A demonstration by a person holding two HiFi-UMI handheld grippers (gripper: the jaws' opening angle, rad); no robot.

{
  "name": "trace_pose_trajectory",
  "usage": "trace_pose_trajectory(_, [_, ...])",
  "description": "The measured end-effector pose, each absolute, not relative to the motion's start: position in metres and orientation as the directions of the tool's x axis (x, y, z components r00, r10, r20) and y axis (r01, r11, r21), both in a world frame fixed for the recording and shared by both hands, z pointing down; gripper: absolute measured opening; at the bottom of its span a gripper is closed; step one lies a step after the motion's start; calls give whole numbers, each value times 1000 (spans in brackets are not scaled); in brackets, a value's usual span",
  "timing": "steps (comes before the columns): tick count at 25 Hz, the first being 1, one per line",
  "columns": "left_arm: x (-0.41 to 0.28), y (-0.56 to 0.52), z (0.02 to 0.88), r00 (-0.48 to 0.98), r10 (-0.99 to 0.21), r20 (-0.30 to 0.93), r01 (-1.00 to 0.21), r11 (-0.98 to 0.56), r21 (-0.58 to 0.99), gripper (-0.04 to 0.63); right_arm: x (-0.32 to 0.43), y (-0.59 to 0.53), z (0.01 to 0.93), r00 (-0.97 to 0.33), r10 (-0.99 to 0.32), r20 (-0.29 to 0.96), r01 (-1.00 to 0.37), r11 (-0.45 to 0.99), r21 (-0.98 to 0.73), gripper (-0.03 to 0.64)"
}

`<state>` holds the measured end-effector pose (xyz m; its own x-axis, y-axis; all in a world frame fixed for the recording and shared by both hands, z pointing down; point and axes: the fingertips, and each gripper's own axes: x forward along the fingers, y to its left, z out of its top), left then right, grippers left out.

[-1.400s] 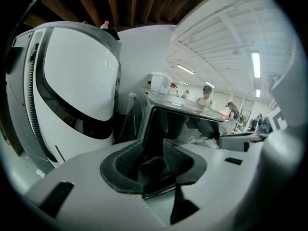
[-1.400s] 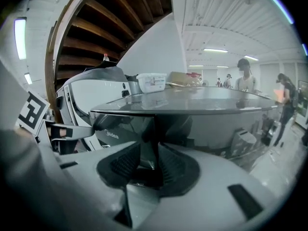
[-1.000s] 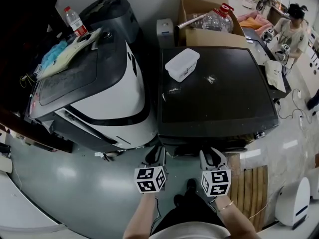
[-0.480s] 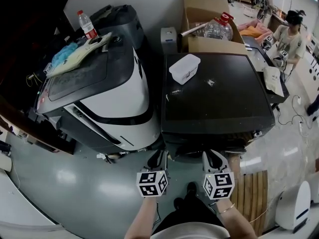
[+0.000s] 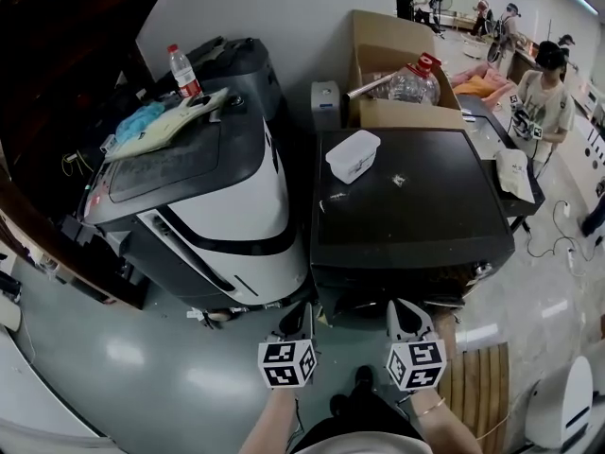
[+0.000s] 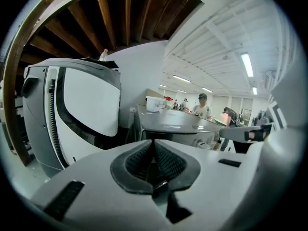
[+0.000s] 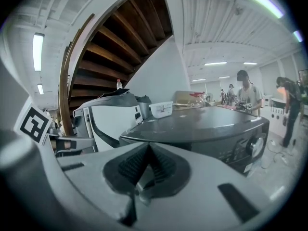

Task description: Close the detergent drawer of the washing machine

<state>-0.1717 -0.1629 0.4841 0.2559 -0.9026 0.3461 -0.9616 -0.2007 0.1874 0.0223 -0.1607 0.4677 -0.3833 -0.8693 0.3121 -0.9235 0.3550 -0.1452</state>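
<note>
Left tongs (image 5: 301, 312) were closing on nothing, almost together — right tongs (image 5: 403, 310) pressed together, empty; both hung before the dark washing machine (image 5: 425, 206).

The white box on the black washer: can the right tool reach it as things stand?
Probably yes. The right tool is before the washer, and nothing stands between it and the box on its top.

R gripper (image 7: 148, 146): jaws shut, nothing btwn pads. Ahead: dark washing machine (image 7: 202, 124), knob (image 7: 256, 146) on its front at right. White plastic box (image 7: 161, 109) on far top edge. White/black machine (image 7: 103, 117) beside it at left, w/ bottle (image 7: 119, 84) on top.
</note>
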Motion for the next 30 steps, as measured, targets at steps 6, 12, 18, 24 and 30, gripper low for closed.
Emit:
trace_pose_trajectory(6, [-170,-151,475,260,-906,334,-963,-215,164,-5,23,-150,458,-386,-876,289,-922,359,-142,3])
trace_pose_trajectory(12, [-169,-139,474,260,-907,331,-962,-215,166,-5,28,-139,451,-389,-881,268,-921,364,-140,3])
trace_pose_trajectory(18, [-170,-128,473,255,-910,328,-963,-210,168,-5,30,-129,447,-389,-883,264,-921,362,-148,2])
trace_pose_trajectory(24, [-171,-124,470,256,-912,321,-963,-213,165,-5,29,-124,445,-386,-884,264,-922,360,-143,2])
trace_pose_trajectory(30, [-174,-121,471,257,-911,323,-963,-213,167,-5,24,-122,446,-393,-878,274,-919,368,-138,2])
